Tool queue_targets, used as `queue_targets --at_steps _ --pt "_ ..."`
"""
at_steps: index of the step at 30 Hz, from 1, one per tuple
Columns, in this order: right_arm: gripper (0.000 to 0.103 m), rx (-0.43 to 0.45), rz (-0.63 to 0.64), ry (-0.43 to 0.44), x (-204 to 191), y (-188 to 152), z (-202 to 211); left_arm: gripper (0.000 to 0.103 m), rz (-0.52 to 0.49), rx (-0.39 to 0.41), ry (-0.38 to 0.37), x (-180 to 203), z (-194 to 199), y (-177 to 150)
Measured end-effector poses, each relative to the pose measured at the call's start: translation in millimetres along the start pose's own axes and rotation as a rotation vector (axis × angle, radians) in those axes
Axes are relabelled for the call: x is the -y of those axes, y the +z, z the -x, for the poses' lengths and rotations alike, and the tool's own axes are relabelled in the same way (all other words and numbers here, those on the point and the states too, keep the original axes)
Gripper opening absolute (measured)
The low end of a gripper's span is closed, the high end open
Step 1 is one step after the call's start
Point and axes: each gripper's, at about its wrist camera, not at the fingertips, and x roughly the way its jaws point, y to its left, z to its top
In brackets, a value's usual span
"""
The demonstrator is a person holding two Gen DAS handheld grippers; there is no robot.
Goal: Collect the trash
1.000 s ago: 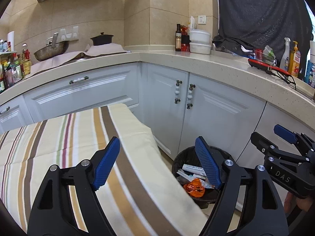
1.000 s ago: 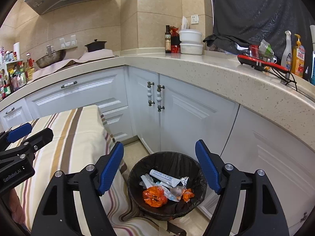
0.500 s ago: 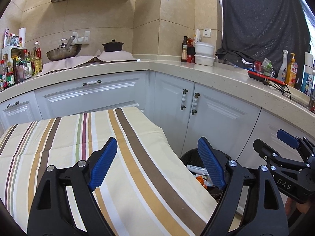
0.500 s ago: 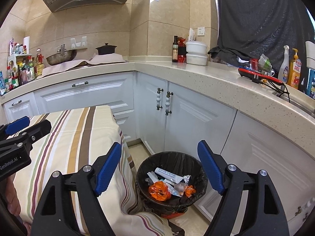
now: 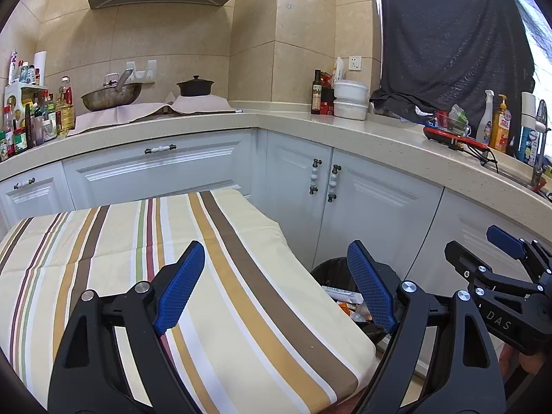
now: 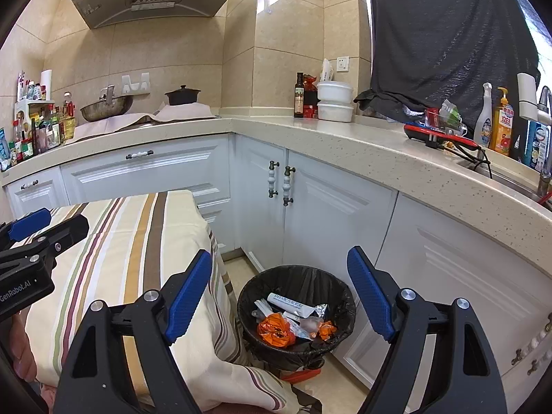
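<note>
Two empty grippers, left gripper [image 5: 276, 289] and right gripper [image 6: 279, 293], fingers wide, hover near the bin [image 6: 296, 310]; reach carelessly and you snag its black liner [image 6: 310, 283].

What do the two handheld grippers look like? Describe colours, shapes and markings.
Both are alike: the left gripper and right gripper have black angular frames, silver pivot bolts and textured blue finger pads. White lettering reads "GenRobot.AI" on the left and "DAS" on the right.
</note>
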Motion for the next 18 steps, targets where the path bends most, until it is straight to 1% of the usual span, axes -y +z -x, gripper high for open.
queue_targets --at_steps 18 --pt "0.079 0.011 0.001 0.000 -1.1 -1.2 4.6 0.083 0.001 -0.003 0.001 0.9 4.7 -3.2"
